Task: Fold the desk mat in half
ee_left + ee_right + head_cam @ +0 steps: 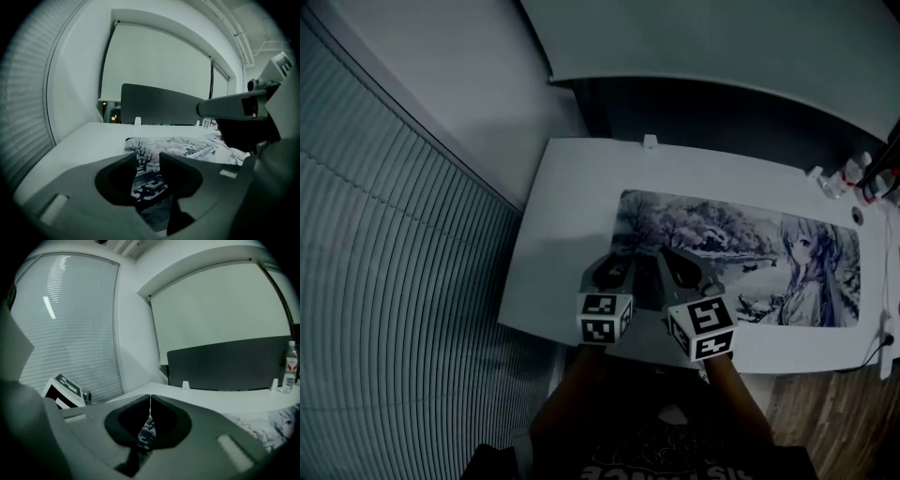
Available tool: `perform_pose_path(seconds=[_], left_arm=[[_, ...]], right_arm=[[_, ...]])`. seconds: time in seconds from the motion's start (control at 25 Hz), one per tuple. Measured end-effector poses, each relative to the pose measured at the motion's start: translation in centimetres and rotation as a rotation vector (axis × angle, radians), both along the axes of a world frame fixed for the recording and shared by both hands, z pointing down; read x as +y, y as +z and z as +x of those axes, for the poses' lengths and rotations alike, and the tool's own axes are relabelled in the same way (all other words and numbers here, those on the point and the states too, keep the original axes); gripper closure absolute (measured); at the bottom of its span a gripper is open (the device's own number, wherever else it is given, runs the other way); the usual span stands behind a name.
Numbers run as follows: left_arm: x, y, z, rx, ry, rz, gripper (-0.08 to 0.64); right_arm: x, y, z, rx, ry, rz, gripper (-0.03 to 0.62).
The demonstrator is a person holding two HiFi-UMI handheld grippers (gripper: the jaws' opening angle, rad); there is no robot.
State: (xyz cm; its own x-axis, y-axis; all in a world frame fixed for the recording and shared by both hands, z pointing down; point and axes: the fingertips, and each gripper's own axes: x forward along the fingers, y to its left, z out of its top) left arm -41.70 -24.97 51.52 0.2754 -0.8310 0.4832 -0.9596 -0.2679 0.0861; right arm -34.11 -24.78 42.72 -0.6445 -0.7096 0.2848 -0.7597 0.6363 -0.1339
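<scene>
We see a long white rectangular desk (567, 216) with a dark grey partition panel (159, 105) along its far edge. The grey-toned printed desk mat (741, 258) lies flat on the desk. Its long axis runs along the desk's length, with winter trees at the left end and a drawn figure at the right end, head toward the panel. Both tools are at its near left corner. The left gripper (147, 157) has its jaws apart, and the mat's print shows between them, not pinched. The right gripper (150, 401) has its jaws closed to a thin slit. The clear plastic bottle (291, 362) carries a red label, too small to read.
</scene>
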Motion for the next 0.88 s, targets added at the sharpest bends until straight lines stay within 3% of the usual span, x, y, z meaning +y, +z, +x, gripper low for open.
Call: perform_pose_path(seconds=[0.32, 0.68, 0.88], left_arm=[[-2.3, 4.7, -2.1, -0.084, 0.034, -0.142, 0.375], [-4.0, 6.9, -1.7, -0.173, 0.079, -0.254, 0.324], [-4.2, 7.2, -1.9, -0.175, 0.057, -0.321, 0.324]], right_arm=[[-1.8, 1.4, -0.1, 0.006, 0.065, -0.039, 0.589], [-3.0, 2.4, 1.1, 0.017, 0.101, -0.065, 0.589], [-3.8, 2.4, 2.0, 0.006, 0.109, -0.069, 0.589]])
